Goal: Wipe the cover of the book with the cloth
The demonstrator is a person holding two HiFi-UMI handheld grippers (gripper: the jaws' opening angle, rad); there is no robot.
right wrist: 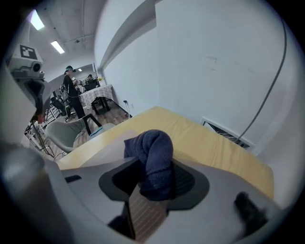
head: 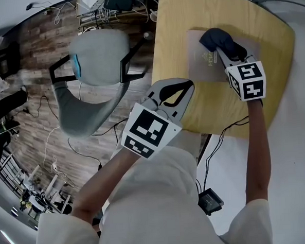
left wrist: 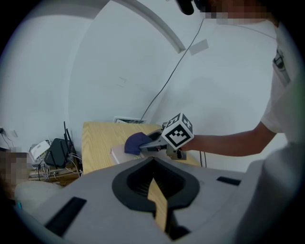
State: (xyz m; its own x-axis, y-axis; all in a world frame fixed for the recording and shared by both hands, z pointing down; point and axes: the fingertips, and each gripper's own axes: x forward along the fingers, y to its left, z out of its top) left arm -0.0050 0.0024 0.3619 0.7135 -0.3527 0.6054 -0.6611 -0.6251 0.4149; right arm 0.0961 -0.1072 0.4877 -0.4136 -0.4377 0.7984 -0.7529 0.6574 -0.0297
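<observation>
On the wooden table [head: 177,24], a grey-covered book [head: 201,69] is laid flat, right of centre. A dark blue cloth [head: 219,40] is bunched and clamped in the right gripper [head: 219,52], and the wad appears pressed on the far part of the cover. The left gripper [head: 187,87] is held over the table's near edge, jaws drawn to a thin slit, nothing gripped. The wiping step is judged under way. The next stroke calls for the cloth to be dragged across the bare cover with pressure held. The book is unbraced and may slide.
</observation>
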